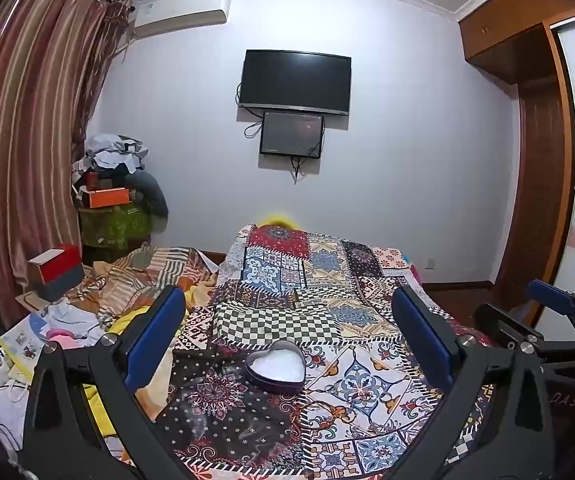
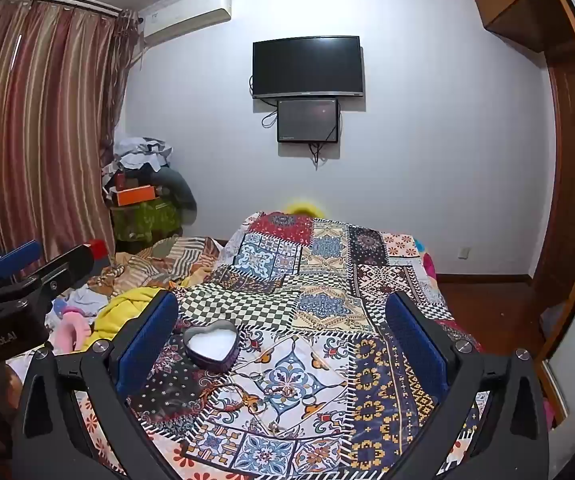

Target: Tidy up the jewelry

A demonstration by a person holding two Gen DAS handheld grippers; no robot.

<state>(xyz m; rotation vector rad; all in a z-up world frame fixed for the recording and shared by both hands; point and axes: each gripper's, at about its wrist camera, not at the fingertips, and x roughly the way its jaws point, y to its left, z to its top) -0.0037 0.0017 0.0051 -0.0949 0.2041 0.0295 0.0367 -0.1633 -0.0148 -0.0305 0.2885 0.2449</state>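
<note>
A dark heart-shaped tin (image 1: 275, 366) with a white lining lies open on the patchwork bedspread (image 1: 327, 280). In the left wrist view it sits just below and between the blue pads of my left gripper (image 1: 289, 300), which is open and holds nothing. In the right wrist view the heart-shaped tin (image 2: 211, 346) is close to the left pad of my right gripper (image 2: 281, 304), also open and holding nothing. Each gripper shows at the edge of the other's view: right gripper (image 1: 547, 308), left gripper (image 2: 27, 264). I cannot tell any jewelry apart from the busy pattern.
Left of the bedspread lie rumpled bedding, yellow cloth (image 2: 127, 304), papers (image 1: 23, 336) and a red and grey box (image 1: 57, 270). A pile of clothes and an orange box (image 1: 109, 196) stands in the far left corner. A wooden wardrobe (image 1: 543, 160) fills the right side.
</note>
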